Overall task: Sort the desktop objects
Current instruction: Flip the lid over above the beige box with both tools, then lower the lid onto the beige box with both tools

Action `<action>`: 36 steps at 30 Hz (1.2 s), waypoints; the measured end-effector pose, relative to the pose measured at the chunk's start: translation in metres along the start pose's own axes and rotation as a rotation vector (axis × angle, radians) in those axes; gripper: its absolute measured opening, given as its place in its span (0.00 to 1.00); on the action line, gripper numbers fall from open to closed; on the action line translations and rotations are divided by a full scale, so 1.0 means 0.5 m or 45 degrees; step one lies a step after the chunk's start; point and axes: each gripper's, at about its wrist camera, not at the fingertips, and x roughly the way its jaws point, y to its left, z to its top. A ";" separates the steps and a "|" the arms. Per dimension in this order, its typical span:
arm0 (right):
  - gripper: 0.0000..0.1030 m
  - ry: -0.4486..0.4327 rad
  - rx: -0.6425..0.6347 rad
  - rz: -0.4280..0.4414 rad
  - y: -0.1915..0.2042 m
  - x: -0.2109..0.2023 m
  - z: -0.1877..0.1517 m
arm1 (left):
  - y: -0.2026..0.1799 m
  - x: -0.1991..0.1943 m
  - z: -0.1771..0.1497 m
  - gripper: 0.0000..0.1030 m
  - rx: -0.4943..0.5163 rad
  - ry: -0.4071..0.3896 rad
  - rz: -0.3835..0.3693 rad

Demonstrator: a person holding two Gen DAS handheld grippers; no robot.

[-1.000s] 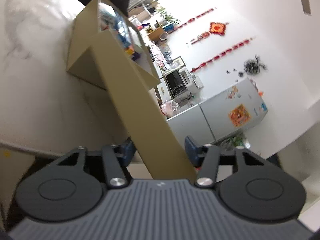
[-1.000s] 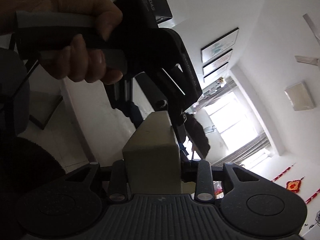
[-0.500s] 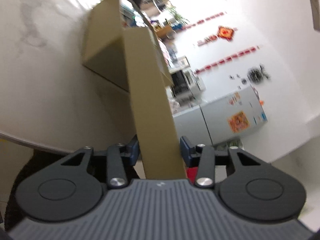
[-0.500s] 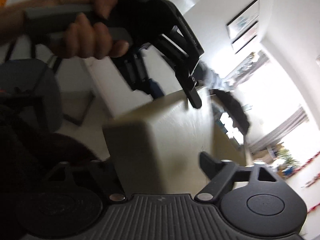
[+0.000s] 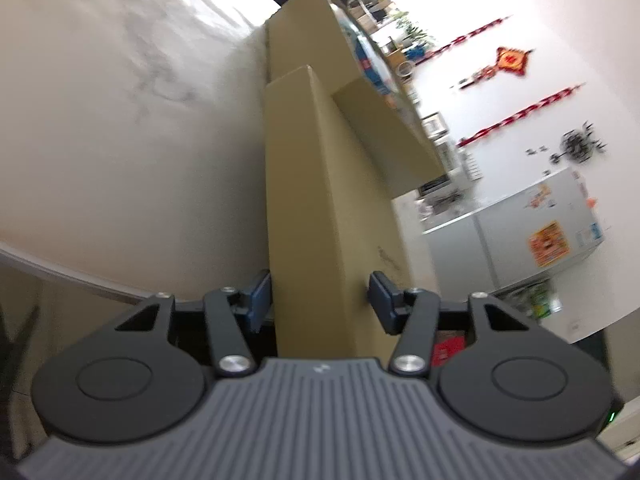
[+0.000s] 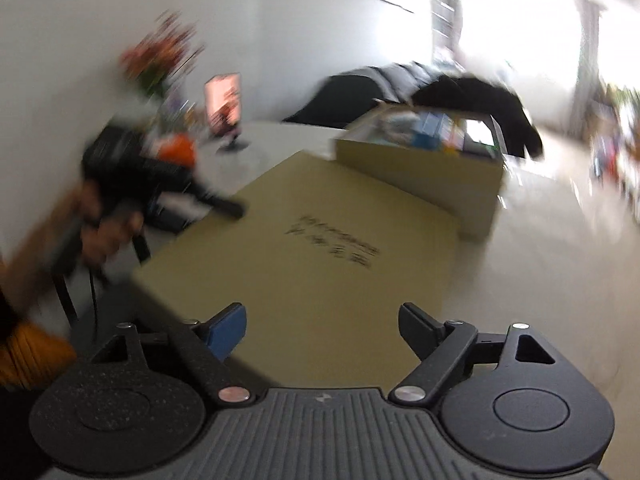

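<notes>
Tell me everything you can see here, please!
box: one, tan, on the table
flap: one, tan, sticking out from the box
table: one, white marble, under the box
fridge: one, white, by the wall
decorations: several, red, on the wall
hand: one, far left in the right view
left hand-held gripper: one, black, flap between its jaws, just opening
right hand-held gripper: one, black, over the flap, gripping nothing, jaws just narrowing

Dark print on cardboard flap (image 6: 336,246), blurred, unreadable.

White marbled table (image 5: 120,120), open cardboard box (image 6: 424,168) of items resting on it, toward the far side.
</notes>
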 end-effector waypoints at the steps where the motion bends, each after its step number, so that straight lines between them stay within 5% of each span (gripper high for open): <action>1: 0.80 0.003 0.074 0.017 -0.023 0.007 -0.005 | 0.002 0.000 0.001 0.51 0.010 0.014 0.024; 6: 0.69 0.043 0.321 0.091 -0.087 0.051 -0.036 | -0.001 -0.007 0.000 0.45 0.099 0.054 0.108; 11: 0.63 0.088 0.469 0.151 -0.129 0.088 -0.069 | 0.000 -0.020 -0.005 0.53 0.190 0.102 0.141; 17: 0.56 0.104 0.657 0.272 -0.191 0.126 -0.116 | 0.005 -0.012 -0.014 0.52 0.258 0.203 0.064; 31: 0.57 0.035 0.965 0.527 -0.269 0.194 -0.185 | 0.079 0.007 -0.042 0.56 0.089 0.190 -0.141; 36: 0.57 0.036 0.993 0.523 -0.262 0.198 -0.184 | 0.070 -0.005 -0.053 0.56 0.064 0.135 -0.137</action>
